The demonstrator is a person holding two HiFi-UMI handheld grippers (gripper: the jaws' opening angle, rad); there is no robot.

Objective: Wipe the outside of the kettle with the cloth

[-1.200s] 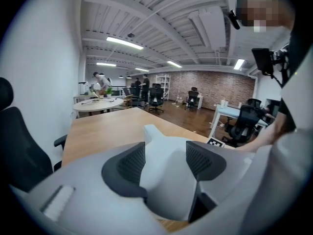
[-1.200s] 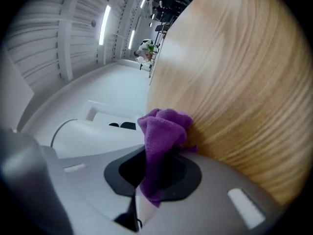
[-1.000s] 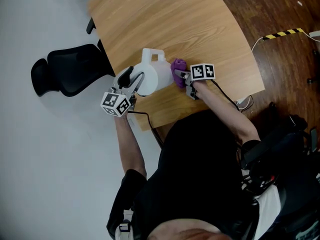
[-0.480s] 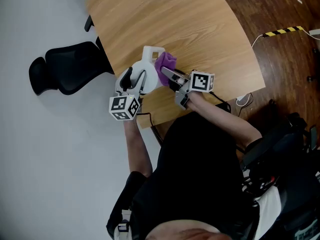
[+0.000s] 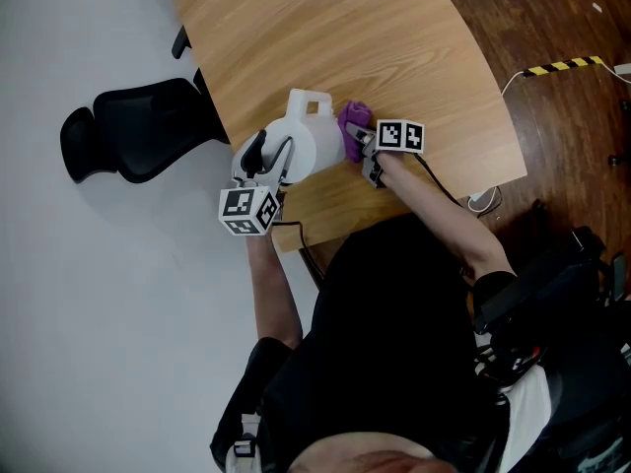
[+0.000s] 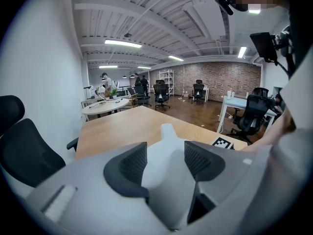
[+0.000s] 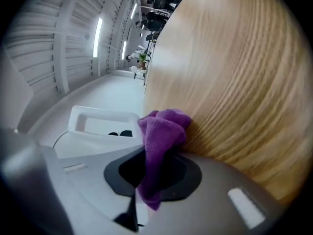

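Observation:
A white kettle point(image 5: 314, 141) stands near the front edge of the wooden table point(image 5: 394, 37), its handle point(image 5: 309, 102) pointing away from me. My left gripper point(image 5: 268, 156) comes at it from the left, and in the left gripper view the kettle point(image 6: 167, 131) fills the gap between the pads of that gripper point(image 6: 165, 161), which press on it. My right gripper point(image 5: 358, 142) is shut on a bunched purple cloth point(image 5: 352, 121). The cloth point(image 7: 164, 129) lies against the kettle's point(image 7: 93, 136) right side, low by the tabletop, in front of the right gripper point(image 7: 154, 173).
A black office chair point(image 5: 133, 131) stands off the table's left edge, close to the left gripper. The table's front edge runs just below the kettle. On the dark floor to the right lie a white cable point(image 5: 480, 201) and yellow-black tape point(image 5: 557, 65).
Half a second ago the right gripper held the cloth up over the kettle's top; it has since swung back to the kettle's right side. The left gripper has stayed on the kettle.

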